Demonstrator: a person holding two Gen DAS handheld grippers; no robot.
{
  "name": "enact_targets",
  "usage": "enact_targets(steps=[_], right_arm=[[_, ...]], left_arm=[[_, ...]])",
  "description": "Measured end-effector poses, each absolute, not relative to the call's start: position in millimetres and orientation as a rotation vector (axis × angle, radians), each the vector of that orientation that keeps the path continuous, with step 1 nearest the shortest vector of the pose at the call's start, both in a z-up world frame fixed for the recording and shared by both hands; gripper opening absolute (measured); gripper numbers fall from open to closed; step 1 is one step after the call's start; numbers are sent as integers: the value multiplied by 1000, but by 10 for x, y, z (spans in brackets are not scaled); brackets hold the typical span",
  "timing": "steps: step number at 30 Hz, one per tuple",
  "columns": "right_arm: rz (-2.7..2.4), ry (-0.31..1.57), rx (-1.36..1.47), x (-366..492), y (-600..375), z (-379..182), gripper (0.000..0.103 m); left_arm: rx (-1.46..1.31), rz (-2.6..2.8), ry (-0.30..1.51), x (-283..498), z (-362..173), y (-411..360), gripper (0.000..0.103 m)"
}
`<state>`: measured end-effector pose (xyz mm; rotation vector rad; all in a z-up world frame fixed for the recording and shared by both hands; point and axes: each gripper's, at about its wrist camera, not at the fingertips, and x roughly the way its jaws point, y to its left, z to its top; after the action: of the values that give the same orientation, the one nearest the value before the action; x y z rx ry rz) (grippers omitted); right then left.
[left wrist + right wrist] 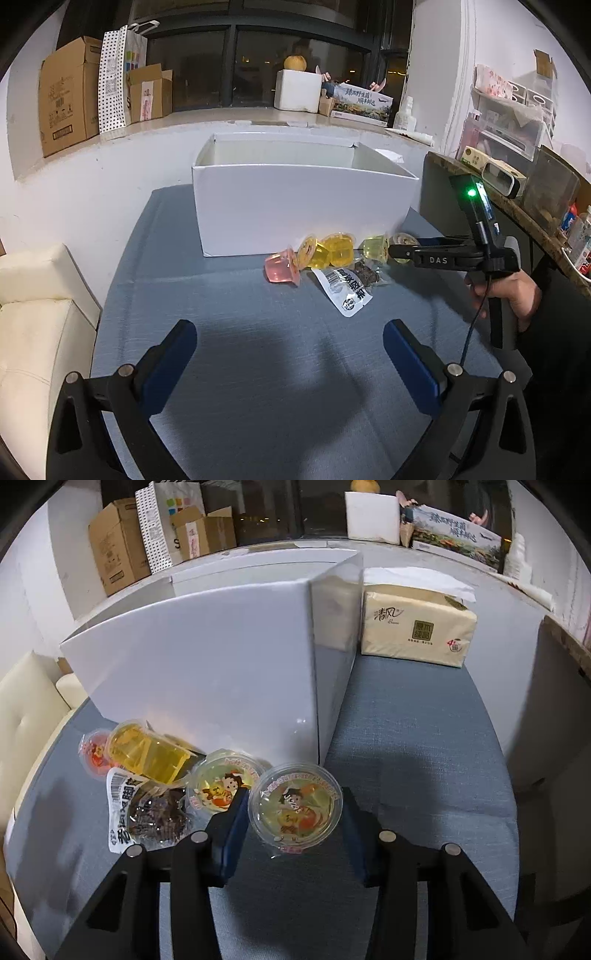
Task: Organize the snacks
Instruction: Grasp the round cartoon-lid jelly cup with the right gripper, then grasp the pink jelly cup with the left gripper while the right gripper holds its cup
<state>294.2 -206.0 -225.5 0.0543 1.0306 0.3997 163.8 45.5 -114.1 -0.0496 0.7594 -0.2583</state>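
Observation:
Several jelly cups lie in a row before an open white box (295,206) on the blue-grey table: a pink one (282,267), two yellow ones (330,249), a pale green one (375,247), and one at the far right (404,242). A clear snack packet (345,286) lies in front of them. My right gripper (293,805) is open with its jaws around the rightmost jelly cup (295,806), not pressing it; it also shows in the left wrist view (397,251). My left gripper (290,343) is open and empty over the near table.
A tissue pack (417,627) lies right of the box (207,664). A cream sofa (37,314) borders the table's left side. A cluttered shelf (517,192) stands on the right. Cardboard boxes (70,96) sit on the window ledge behind.

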Motion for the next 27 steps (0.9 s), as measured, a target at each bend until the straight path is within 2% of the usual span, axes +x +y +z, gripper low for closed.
enact_targets(steps=[9,16,24,26,27], right_arm=[[417,970,124,2578,-2232,-2001,51],[438,928,155,2173,-2310,-1719,51],[438,905,166,1988,-2350,-1640,51],[439,903,173,1978,-2348,-1636,51],[439,901,170,1979,-2342,-1637,51]], left_arm=[[-72,-263,789,2110,-1225,342,103],[-164,-277,875,2751,-1579,336,103],[-116,-216,933,3021,-1778,289,102],[-118,-216,934,3050,-1802,283,86],[-119,-223,941,3077,-1823,274,71]])
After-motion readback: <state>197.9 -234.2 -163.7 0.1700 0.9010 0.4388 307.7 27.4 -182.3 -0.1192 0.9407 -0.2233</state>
